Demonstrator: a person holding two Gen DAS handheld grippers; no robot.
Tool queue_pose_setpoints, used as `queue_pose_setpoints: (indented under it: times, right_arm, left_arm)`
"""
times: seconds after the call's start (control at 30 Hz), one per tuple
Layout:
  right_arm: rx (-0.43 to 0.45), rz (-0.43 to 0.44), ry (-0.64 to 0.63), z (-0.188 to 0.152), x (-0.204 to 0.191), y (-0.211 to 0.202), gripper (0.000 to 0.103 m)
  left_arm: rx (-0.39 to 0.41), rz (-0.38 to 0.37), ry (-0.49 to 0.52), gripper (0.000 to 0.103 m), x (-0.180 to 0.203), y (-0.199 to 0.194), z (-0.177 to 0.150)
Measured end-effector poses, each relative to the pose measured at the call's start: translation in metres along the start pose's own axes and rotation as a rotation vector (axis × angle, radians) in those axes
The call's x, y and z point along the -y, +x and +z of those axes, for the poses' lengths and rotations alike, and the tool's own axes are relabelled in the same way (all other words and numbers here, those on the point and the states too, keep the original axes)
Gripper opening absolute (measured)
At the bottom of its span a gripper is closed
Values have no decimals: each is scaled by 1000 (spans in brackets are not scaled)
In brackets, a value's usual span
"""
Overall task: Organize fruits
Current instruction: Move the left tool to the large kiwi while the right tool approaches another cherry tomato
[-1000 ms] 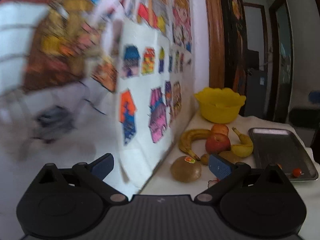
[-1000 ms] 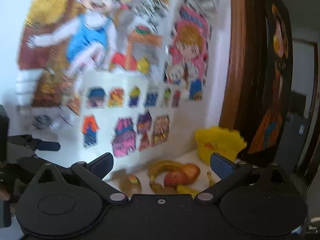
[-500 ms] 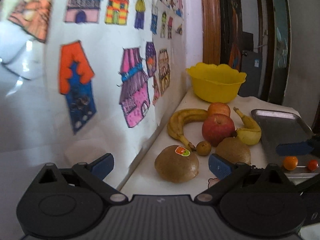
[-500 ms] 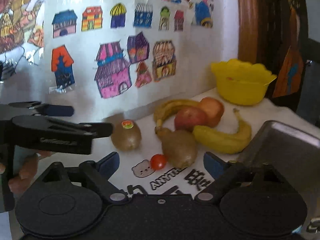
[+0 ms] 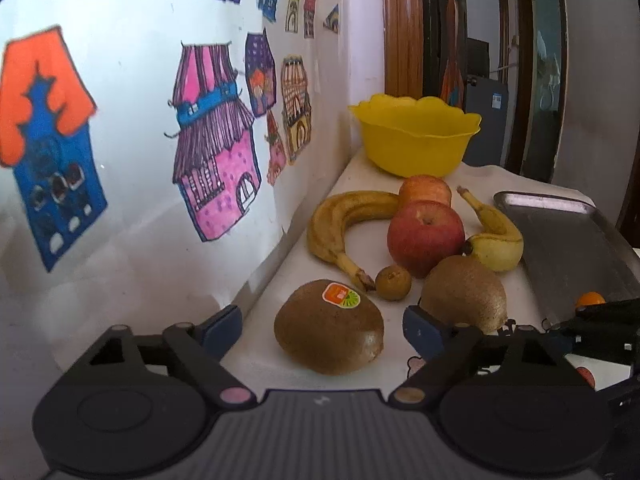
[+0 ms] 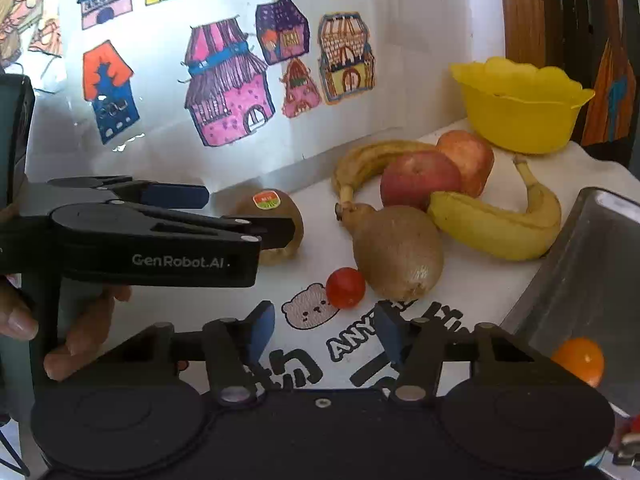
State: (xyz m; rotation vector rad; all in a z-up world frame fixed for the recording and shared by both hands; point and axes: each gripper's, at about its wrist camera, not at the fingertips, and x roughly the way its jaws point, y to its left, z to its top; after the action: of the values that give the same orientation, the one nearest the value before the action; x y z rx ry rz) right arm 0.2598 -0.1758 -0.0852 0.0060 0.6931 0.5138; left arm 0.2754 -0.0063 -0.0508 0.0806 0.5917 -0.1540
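Observation:
My left gripper [image 5: 322,326] is open, its jaws on either side of a stickered kiwi [image 5: 329,326] on the white cloth. It also shows in the right wrist view [image 6: 248,216] around that kiwi [image 6: 276,206]. My right gripper [image 6: 324,332] is open and empty, just short of a red cherry tomato [image 6: 345,287]. A second kiwi [image 6: 398,252], two apples [image 6: 420,178], two bananas [image 6: 496,224] and a small brown fruit [image 5: 393,282] lie in a cluster.
A yellow bowl [image 5: 416,136] stands at the back by the wall. A metal tray [image 5: 560,236] lies to the right, with an orange cherry tomato [image 6: 578,360] on it. A wall with drawings [image 5: 160,120] runs along the left.
Both grippers have come down and closer to the fruit. The left gripper's jaws now flank the stickered kiwi. The right gripper has narrowed and neared the red tomato.

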Motion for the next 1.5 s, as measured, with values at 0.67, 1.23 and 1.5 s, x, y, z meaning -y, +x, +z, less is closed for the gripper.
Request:
queue_pose_setpoints:
  times: [0.67,1.23,1.5]
  right_arm:
    - [25,-43,39,3,-2,19,38]
    - [45,-116,109,5,-12,20,38]
    - [61,-153,101,4,-19,24,26]
  left_arm:
    - [-30,-47,-40,69,-6,16,2]
    - [-62,9,-147,69,-24,-17,-14]
    - [-63,9,-177,69,-32,-29,-21]
